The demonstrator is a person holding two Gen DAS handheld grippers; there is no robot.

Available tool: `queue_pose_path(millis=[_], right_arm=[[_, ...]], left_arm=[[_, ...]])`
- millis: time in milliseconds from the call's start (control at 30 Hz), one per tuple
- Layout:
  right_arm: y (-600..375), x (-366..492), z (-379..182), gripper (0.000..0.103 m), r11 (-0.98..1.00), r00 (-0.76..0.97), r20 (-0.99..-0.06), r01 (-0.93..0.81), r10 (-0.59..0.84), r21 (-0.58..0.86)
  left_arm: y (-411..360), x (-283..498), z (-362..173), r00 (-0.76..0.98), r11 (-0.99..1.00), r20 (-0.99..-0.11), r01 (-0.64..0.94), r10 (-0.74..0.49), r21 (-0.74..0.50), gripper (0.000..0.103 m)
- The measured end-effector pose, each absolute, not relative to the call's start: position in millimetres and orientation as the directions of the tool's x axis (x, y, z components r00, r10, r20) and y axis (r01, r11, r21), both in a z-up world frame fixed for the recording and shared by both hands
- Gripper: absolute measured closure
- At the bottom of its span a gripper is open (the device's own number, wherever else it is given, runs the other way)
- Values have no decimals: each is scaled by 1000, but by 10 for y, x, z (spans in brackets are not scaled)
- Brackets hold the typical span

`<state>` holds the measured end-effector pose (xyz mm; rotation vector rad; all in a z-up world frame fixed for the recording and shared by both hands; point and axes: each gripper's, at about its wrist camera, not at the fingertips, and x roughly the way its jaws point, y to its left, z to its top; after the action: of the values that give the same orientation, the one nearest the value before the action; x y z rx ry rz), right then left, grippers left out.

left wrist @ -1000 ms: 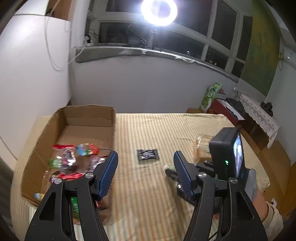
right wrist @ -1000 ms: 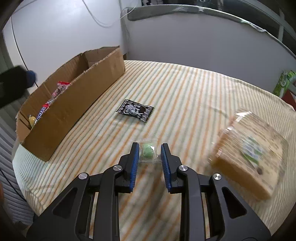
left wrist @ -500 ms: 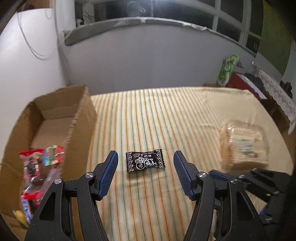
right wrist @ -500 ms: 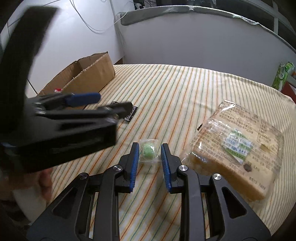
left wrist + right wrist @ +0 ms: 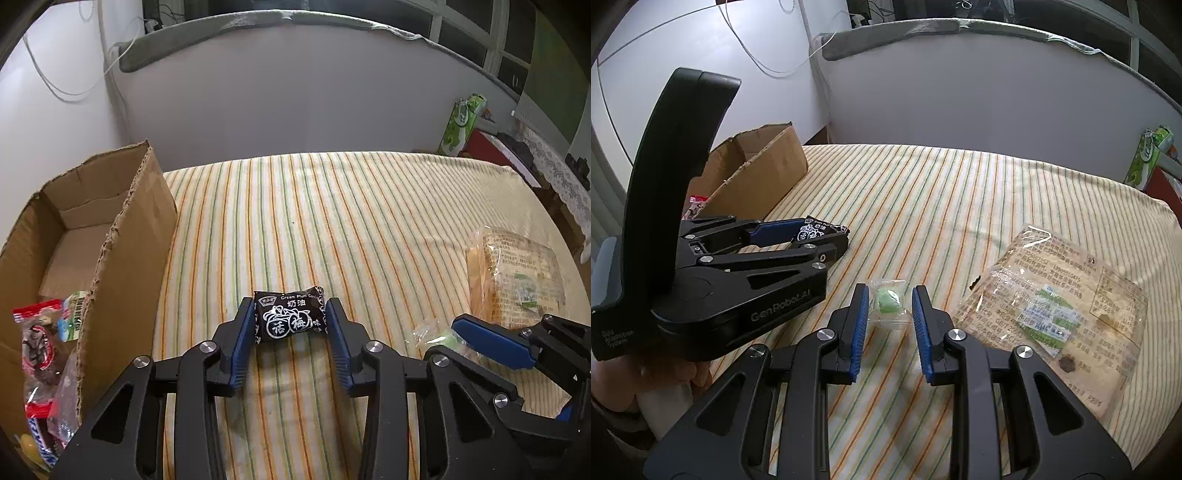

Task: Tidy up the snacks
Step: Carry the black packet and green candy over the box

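Note:
A black plum candy packet lies on the striped cloth, and my left gripper is closed on its two ends; it also shows in the right wrist view. My right gripper stands open around a green candy in a clear wrapper, with gaps on both sides. The green candy also shows in the left wrist view. A cardboard box with several snacks in it stands at the left.
A large clear bag of bread slices lies to the right of the green candy and shows in the left wrist view. A green carton stands past the table's far right corner. A grey wall runs behind.
My left gripper has come down over the black packet and closed onto it. My right gripper stays around the green candy, its jaws slightly wider.

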<state>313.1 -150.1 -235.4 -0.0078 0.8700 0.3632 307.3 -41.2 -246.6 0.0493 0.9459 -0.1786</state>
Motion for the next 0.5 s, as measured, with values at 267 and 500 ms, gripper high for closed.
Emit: queue_pose_path(millis=[267, 500], right_arm=[[-1529, 3033, -2263, 78, 941, 605, -734, -306, 310, 145], [-1570, 2896, -2054, 78, 948, 638, -711, -292, 293, 129]], left_arm=[[-384, 2994, -2324, 595, 981, -786, 184, -166, -68, 71], [-365, 2734, -2099, 621, 973, -757, 215, -205, -87, 71]])
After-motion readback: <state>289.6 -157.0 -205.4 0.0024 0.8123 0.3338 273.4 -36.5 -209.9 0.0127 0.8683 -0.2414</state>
